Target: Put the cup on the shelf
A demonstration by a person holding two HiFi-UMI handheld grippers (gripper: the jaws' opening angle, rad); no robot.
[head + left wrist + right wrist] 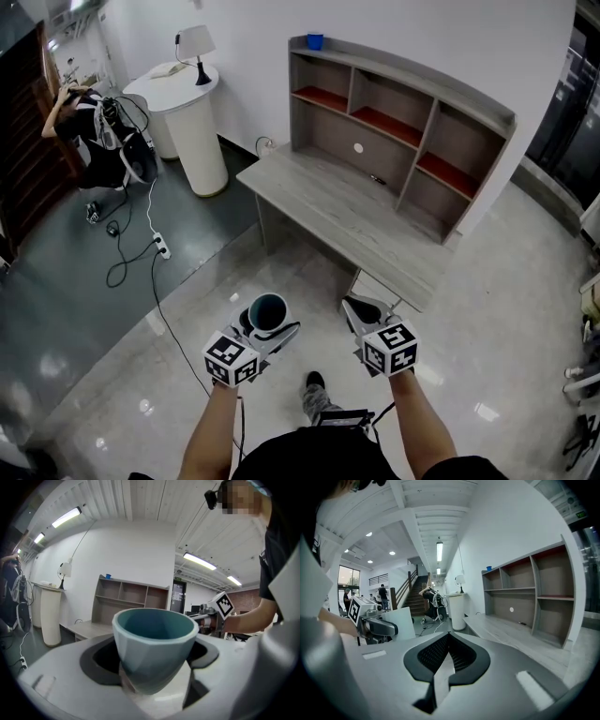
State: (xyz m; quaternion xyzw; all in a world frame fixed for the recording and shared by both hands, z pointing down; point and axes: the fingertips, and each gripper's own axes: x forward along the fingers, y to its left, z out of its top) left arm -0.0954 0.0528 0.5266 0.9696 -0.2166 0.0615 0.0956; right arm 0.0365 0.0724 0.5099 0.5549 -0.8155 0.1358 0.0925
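Note:
A teal faceted cup [268, 311] [154, 646] stands upright between the jaws of my left gripper [266, 330] [154, 677], which is shut on its lower body. My right gripper [362, 314] [445, 656] is shut with nothing in it, held level with the left one, a short way to its right. The grey desk with a shelf unit [394, 131] [129, 599] [534, 592] stands ahead of both grippers, its compartments red-floored. A small blue cup [315, 41] sits on the shelf's top left corner.
A white round stand [192, 127] with a lamp [197, 47] is left of the desk. A person [94, 131] crouches at the far left by cables [141, 253] on the floor. A small dark item [377, 179] lies on the desk top.

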